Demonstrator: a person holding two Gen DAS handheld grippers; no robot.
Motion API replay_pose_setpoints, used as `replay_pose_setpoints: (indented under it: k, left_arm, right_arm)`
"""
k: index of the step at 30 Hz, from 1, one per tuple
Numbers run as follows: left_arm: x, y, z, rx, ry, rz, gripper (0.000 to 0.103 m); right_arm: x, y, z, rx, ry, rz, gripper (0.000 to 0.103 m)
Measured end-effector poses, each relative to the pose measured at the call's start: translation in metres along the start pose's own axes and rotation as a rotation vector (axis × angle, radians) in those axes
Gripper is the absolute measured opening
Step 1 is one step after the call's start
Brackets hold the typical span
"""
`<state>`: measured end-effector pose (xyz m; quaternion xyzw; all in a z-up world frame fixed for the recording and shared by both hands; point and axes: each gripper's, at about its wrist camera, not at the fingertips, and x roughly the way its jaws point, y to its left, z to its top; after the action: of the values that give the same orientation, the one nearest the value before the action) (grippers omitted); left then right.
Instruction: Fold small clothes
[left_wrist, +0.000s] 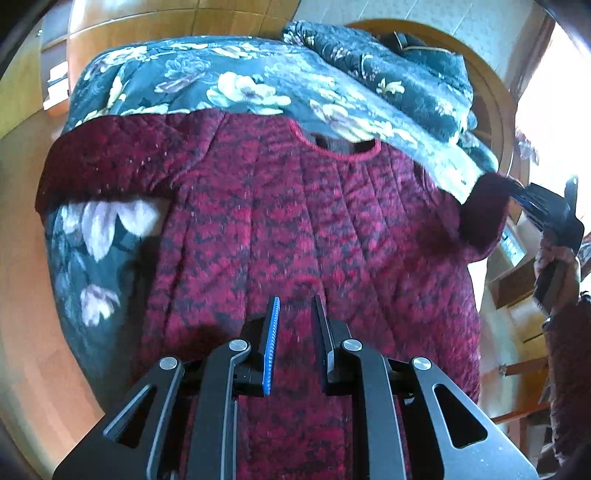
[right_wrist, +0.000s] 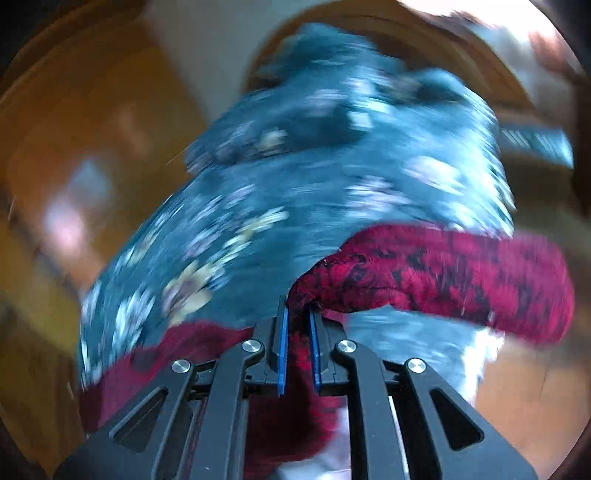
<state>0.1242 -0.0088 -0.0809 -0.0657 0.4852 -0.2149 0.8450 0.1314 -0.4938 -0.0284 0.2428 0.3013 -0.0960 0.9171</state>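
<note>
At the far left of the left wrist view, the left sleeve (left_wrist: 92, 162) of a dark red quilted garment (left_wrist: 295, 229) is seen folded across, with a dark floral quilt (left_wrist: 207, 81) showing below and above it. The garment is spread face up over that quilt, its round neckline (left_wrist: 338, 146) lying toward the top and its body running down the middle of the view. Over the lower middle of the garment the left hand-held gripper (left_wrist: 295, 306) is held, its jaws set only a little apart with red fabric seen between them; whether the pads actually press on the cloth cannot be told. Further right, the garment's right sleeve (left_wrist: 484, 214) is seen lifted off the quilt, its cuff pinched by the right hand-held gripper (left_wrist: 517, 195), which is held by a hand (left_wrist: 557, 269) at the right edge. In the blurred right wrist view, the right hand-held gripper (right_wrist: 297, 310) is shown pressed together on that red sleeve (right_wrist: 443, 280), which arches away to the right above the floral quilt (right_wrist: 295, 177). A curved wooden headboard (left_wrist: 491, 96) is visible behind the quilt at the upper right.
</note>
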Motion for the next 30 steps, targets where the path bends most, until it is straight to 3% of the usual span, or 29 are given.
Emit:
replay_pose_setpoints:
  k: [5,7,8,9,11,12,16,20,25,27,28,29,30]
  left_arm:
    - [0.002,0.008,0.015,-0.035,-0.019,-0.035,0.016]
    - [0.006,0.014,0.022,-0.072,-0.020,-0.055,0.027]
    - [0.006,0.017,0.025,-0.088,-0.028,-0.055,0.043]
    - [0.006,0.019,0.027,-0.100,-0.041,-0.054,0.052]
    - [0.008,0.025,0.037,-0.127,-0.060,-0.061,0.054]
    - [0.009,0.028,0.039,-0.139,-0.059,-0.068,0.054]
    - [0.017,0.045,0.056,-0.200,-0.063,-0.087,0.054]
    - [0.038,0.068,0.073,-0.290,-0.035,-0.066,0.054]
    - [0.062,0.086,0.086,-0.363,-0.016,-0.061,0.054]
    - [0.069,0.082,0.092,-0.335,-0.007,-0.072,0.040]
    - [0.074,0.077,0.096,-0.309,0.000,-0.050,0.040]
    - [0.077,0.073,0.099,-0.289,-0.001,-0.037,0.032]
    - [0.080,0.069,0.103,-0.259,0.003,-0.023,0.018]
  right_arm:
    - [0.021,0.117,-0.055,-0.313,0.096,0.085,0.009]
    - [0.037,0.163,-0.094,-0.437,0.167,0.114,0.009]
    - [0.042,0.172,-0.106,-0.470,0.189,0.122,0.009]
    - [0.051,0.189,-0.127,-0.525,0.224,0.131,0.009]
    - [0.063,0.215,-0.163,-0.622,0.282,0.139,0.010]
    - [0.066,0.218,-0.173,-0.635,0.296,0.145,0.016]
    - [0.056,0.213,-0.186,-0.558,0.324,0.219,0.041]
    - [0.024,0.172,-0.177,-0.454,0.320,0.226,0.044]
    - [-0.007,0.093,-0.159,-0.250,0.307,0.149,0.045]
    - [-0.012,0.070,-0.158,-0.206,0.308,0.104,0.046]
    - [-0.010,0.061,-0.155,-0.182,0.306,0.084,0.045]
    - [-0.010,0.055,-0.151,-0.162,0.304,0.080,0.045]
    - [-0.008,0.051,-0.146,-0.139,0.298,0.080,0.045]
